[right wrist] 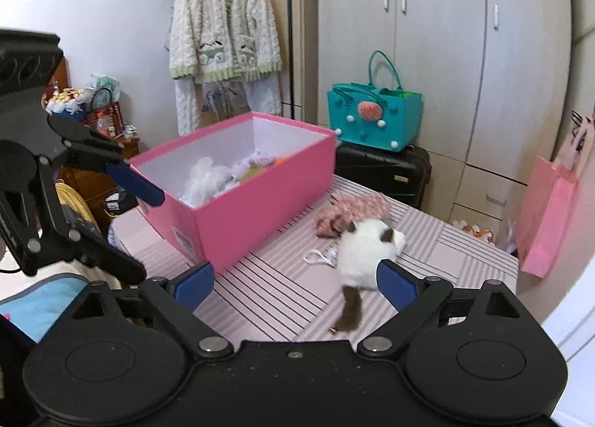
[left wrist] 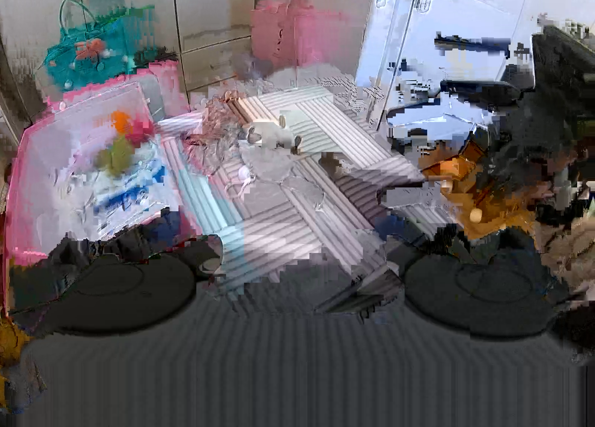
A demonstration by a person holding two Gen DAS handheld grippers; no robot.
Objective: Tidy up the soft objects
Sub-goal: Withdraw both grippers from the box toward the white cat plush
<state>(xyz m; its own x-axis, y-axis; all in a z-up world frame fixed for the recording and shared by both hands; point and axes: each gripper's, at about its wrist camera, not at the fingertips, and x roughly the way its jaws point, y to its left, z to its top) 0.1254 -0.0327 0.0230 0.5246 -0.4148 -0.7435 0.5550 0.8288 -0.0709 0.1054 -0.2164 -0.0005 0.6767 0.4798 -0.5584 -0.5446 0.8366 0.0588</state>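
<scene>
A white plush cat (right wrist: 366,254) with a brown tail lies on the striped bed cover, just beyond my right gripper (right wrist: 295,283), which is open and empty with its right pad beside the plush. A pink patterned cloth (right wrist: 351,213) and a white string item (right wrist: 319,256) lie behind it. The pink box (right wrist: 260,200) holds several soft things. My left gripper (right wrist: 126,222) shows at the left in the right wrist view, open and empty beside the box. The left wrist view is badly corrupted; the plush (left wrist: 273,135), cloth (left wrist: 214,125) and box (left wrist: 33,174) show, the fingers do not.
A teal bag (right wrist: 375,118) sits on a black suitcase (right wrist: 383,170) behind the bed. A pink paper bag (right wrist: 546,215) stands at the right by the wardrobe (right wrist: 438,36). A fluffy cardigan (right wrist: 223,25) hangs on the wall. A cluttered wooden stand (right wrist: 93,118) is at the left.
</scene>
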